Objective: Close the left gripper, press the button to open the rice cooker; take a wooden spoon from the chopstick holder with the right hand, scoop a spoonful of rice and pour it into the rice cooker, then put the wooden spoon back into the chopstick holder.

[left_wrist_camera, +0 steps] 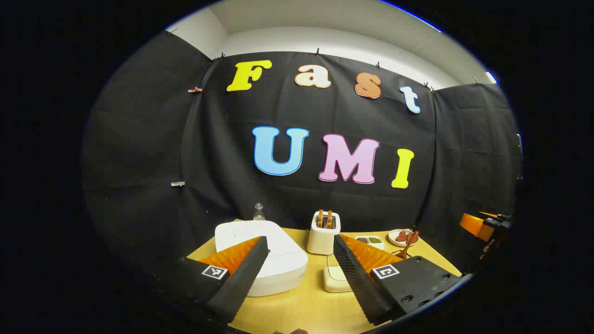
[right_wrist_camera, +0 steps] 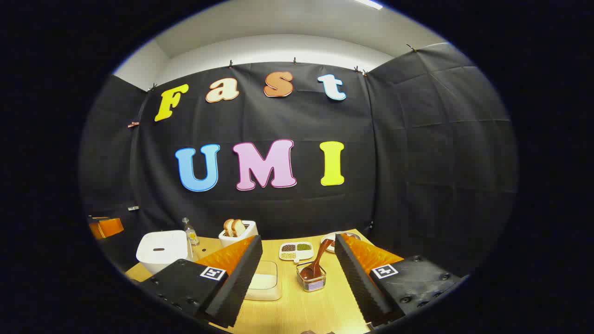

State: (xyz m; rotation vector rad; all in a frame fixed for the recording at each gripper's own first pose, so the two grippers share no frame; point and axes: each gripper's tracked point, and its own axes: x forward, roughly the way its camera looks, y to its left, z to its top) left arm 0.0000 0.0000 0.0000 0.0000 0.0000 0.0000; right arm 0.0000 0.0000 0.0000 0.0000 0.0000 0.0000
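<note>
The white rice cooker (left_wrist_camera: 260, 260) sits low on the left of the wooden table with its lid down, partly behind one finger of my left gripper (left_wrist_camera: 300, 239), which is open and holds nothing. In the right gripper view the cooker (right_wrist_camera: 160, 250) is at the far left. A wooden spoon (right_wrist_camera: 318, 264) leans in the clear chopstick holder (right_wrist_camera: 312, 278), straight ahead between the fingers of my open right gripper (right_wrist_camera: 298, 239). A shallow box of white rice (right_wrist_camera: 262, 280) lies left of the holder. The rice box (left_wrist_camera: 335, 273) and spoon (left_wrist_camera: 408, 246) also appear in the left gripper view.
A white toaster (left_wrist_camera: 324, 234) holding bread slices stands behind the rice box. A divided dish of grains (right_wrist_camera: 296, 250), a small plate (right_wrist_camera: 336, 239) and a glass bottle (right_wrist_camera: 188, 232) stand along the back. The other gripper (left_wrist_camera: 485, 225) hovers at the right edge.
</note>
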